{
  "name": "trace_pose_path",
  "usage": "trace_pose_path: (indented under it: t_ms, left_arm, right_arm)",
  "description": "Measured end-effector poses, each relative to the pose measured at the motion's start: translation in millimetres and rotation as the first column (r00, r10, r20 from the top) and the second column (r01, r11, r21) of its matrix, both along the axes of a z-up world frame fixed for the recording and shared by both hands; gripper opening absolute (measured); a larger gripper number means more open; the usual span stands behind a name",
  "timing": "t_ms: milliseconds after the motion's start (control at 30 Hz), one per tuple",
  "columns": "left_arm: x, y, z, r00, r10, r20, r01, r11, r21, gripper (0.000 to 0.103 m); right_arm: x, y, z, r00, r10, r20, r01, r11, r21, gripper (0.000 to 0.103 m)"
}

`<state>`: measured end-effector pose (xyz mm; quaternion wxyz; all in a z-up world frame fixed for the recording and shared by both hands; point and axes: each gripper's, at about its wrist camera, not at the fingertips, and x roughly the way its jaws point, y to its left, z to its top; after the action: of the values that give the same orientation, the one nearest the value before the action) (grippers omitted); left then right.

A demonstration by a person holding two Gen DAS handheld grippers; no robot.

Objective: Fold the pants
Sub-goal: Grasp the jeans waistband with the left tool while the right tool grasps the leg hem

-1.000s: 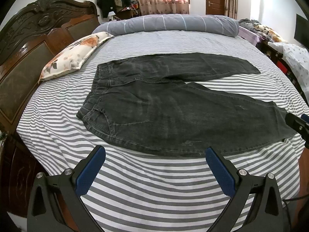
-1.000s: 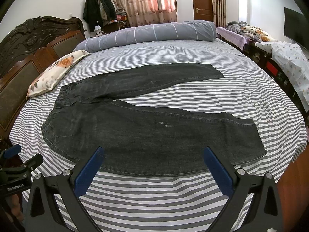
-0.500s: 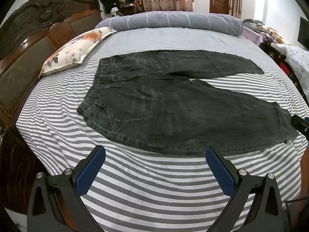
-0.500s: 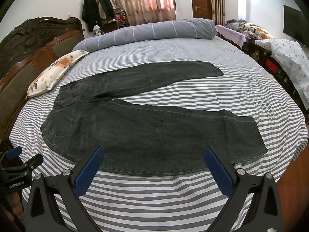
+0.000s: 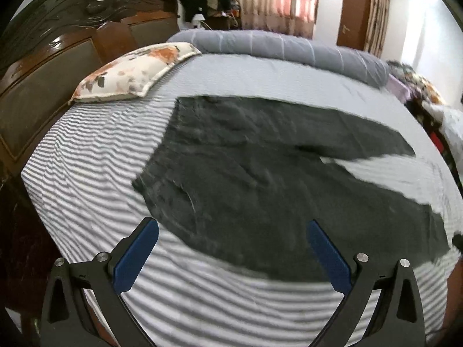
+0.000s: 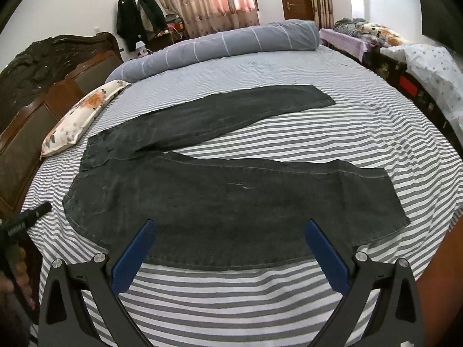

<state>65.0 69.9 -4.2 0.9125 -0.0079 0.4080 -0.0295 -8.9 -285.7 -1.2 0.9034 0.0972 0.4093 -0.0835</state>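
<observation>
Dark grey jeans (image 6: 231,196) lie flat on the striped bed, waistband to the left, the two legs spread in a V to the right. They also show, blurred, in the left wrist view (image 5: 260,179). My left gripper (image 5: 231,248) is open and empty above the near edge of the jeans by the hip. My right gripper (image 6: 228,248) is open and empty above the near edge of the nearer leg. The left gripper also shows at the left edge of the right wrist view (image 6: 26,219).
The grey-and-white striped bed (image 6: 260,297) has a dark wooden headboard (image 5: 43,86) on the left. A floral pillow (image 5: 136,72) and a rolled grey duvet (image 6: 220,46) lie at the far side. Cluttered furniture (image 6: 419,66) stands to the right.
The left gripper has moved forward and left, closer to the waistband end; its view is now motion-blurred. The right gripper has edged slightly closer to the near leg. Both stay open.
</observation>
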Motion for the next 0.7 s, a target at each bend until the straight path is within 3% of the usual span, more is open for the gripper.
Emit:
trace_pose_path:
  t_ms: [100, 200, 333, 467, 633, 700]
  left_arm:
    - [26, 17, 10, 0.999, 0.013, 0.032, -0.013, 1.000, -0.005, 0.097]
    - [56, 35, 16, 0.999, 0.034, 0.041, -0.034, 0.999, -0.006, 0.085]
    - [97, 60, 17, 0.997, 0.062, 0.040, -0.061, 0.997, -0.047, 0.078]
    - [138, 74, 7, 0.999, 0.037, 0.022, -0.035, 0.996, -0.084, 0.063]
    - [192, 88, -21, 0.999, -0.012, -0.040, 0.005, 0.985, -0.171, 0.045]
    - [211, 93, -32, 0.998, -0.021, -0.058, 0.009, 0.980, -0.199, 0.042]
  right_arm:
    - [15, -1, 3, 1.000, 0.024, -0.003, -0.024, 1.000, -0.006, 0.102]
    - [38, 2, 8, 0.999, 0.051, -0.006, -0.051, 0.999, -0.011, 0.102]
    - [77, 10, 13, 0.997, 0.079, -0.003, -0.079, 0.997, -0.013, 0.102]
    - [117, 19, 12, 0.993, 0.118, -0.014, -0.119, 0.993, -0.011, 0.102]
    - [168, 36, 7, 0.983, 0.185, -0.020, -0.185, 0.982, -0.022, 0.091]
    - [190, 43, 1, 0.978, 0.204, -0.029, -0.205, 0.978, -0.030, 0.089]
